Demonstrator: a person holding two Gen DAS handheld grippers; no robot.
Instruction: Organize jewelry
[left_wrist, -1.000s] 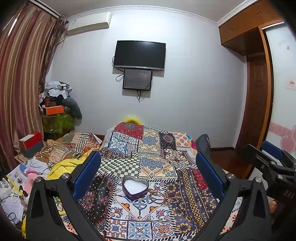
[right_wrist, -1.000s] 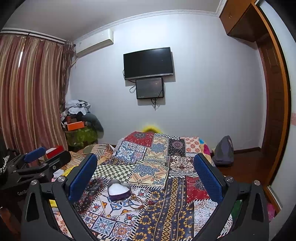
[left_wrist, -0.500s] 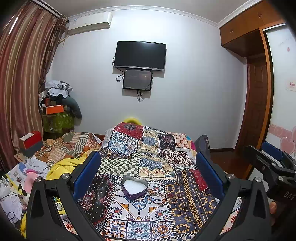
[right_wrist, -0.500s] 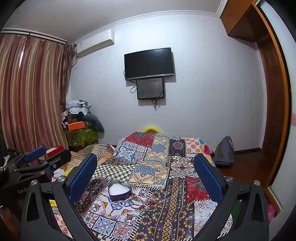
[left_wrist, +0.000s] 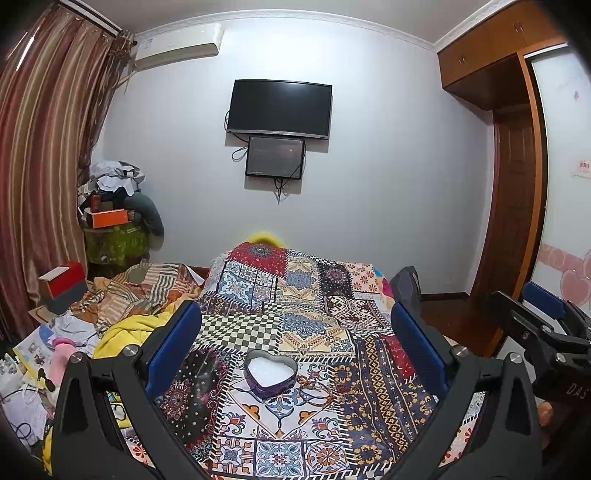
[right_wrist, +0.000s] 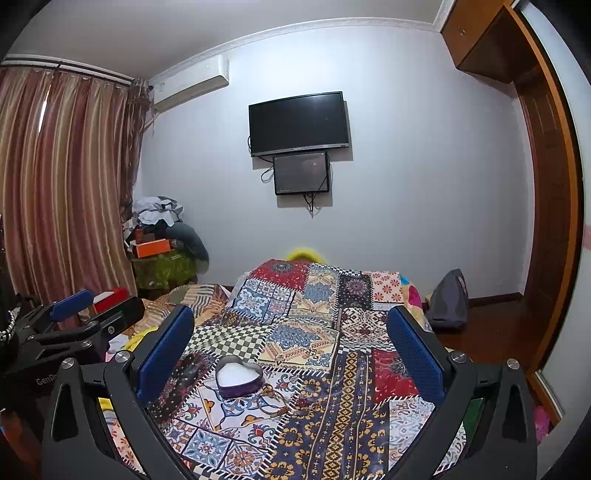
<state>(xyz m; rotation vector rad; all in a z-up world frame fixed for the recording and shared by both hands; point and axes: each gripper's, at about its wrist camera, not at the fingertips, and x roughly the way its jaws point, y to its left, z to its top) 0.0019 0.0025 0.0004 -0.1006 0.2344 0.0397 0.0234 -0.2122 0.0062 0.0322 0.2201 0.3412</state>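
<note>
Approach step, prob. — both grippers, left gripper (left_wrist: 291, 354) & right gripper (right_wrist: 290, 354), spread wide, empty; heart-shaped box (left_wrist: 270, 373) just ahead — next: find jewelry.

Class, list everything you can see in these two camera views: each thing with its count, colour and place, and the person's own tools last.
Heart-shaped box: one, purple, white inside, open, on the bedspread.
Thin jewelry pieces: count unclear, beside the box.
Bedspread: one, multicolour patchwork, centre.
Television: one, black, on the wall.
Small screen: one, black, under the television.
Air conditioner: one, white, upper left.
Curtain: striped red-brown, left.
Orange box: one, on the corner pile.
Left tool: blue pads, open, empty.
Right tool: blue pads, open, empty.
</note>
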